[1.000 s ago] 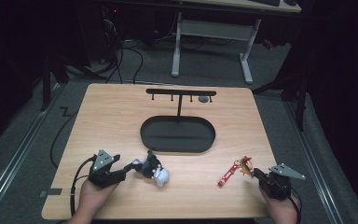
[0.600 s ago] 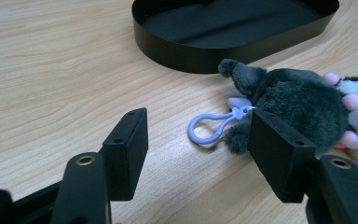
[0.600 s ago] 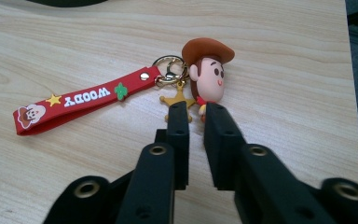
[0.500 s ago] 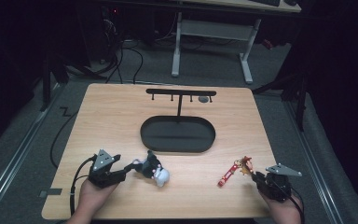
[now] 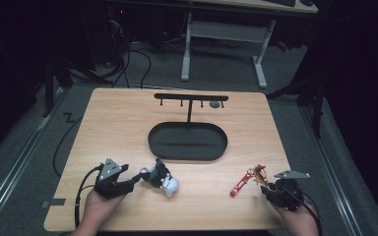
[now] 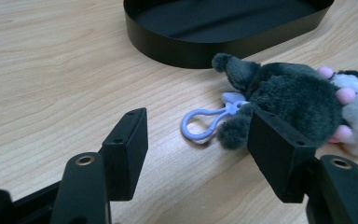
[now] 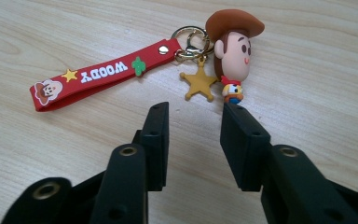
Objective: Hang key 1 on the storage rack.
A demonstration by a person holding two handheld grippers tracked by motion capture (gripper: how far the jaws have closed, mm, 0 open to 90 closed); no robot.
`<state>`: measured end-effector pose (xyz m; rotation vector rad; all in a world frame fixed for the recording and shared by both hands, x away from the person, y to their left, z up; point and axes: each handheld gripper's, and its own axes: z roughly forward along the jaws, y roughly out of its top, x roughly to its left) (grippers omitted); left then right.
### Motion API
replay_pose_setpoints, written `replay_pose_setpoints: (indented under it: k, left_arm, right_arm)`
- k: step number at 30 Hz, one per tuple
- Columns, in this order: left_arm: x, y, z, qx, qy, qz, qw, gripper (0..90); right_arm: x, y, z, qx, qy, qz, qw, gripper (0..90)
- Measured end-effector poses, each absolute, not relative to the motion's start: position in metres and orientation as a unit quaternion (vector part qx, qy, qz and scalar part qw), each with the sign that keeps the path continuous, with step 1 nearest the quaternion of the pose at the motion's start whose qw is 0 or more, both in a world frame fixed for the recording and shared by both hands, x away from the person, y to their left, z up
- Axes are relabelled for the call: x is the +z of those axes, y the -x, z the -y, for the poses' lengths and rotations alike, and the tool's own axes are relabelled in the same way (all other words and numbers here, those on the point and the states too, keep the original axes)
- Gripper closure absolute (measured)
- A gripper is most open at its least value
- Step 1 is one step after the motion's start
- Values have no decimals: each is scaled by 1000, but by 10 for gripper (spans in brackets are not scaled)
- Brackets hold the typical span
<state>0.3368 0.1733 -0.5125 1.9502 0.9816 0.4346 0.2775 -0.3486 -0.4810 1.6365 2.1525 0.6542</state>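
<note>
A grey and white plush keychain (image 5: 161,179) (image 6: 298,98) lies near the table's front left, its pale blue clip (image 6: 204,124) pointing toward my left gripper (image 5: 139,177) (image 6: 198,147). That gripper is open, with the clip just beyond its jaws. At the front right lies a cowboy-figure keychain (image 5: 250,178) (image 7: 233,44) with a red strap (image 7: 100,77), a metal ring and a gold star (image 7: 198,84). My right gripper (image 5: 267,191) (image 7: 193,140) is open just short of the star, holding nothing.
A black oval tray (image 5: 187,141) (image 6: 177,44) sits mid-table. Behind it stands a black T-shaped rack (image 5: 190,100) with small hooks along its bar. A white desk frame (image 5: 222,42) stands on the floor beyond the table.
My right gripper has shifted slightly left toward the cowboy keychain. The left gripper and the plush have not visibly moved.
</note>
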Motion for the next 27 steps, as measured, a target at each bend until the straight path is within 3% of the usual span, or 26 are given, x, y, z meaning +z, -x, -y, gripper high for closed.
replay_pose_setpoints:
  k: [14,27]
  left_arm:
    - [-513,-333,-175,205,-779,-382,454,371]
    - [-512,-334,-173,228,-765,-389,461,367]
  right_arm:
    - [-474,-284,351,214,-582,-772,136,470]
    - [-473,-287,367,186,-599,-771,112,415]
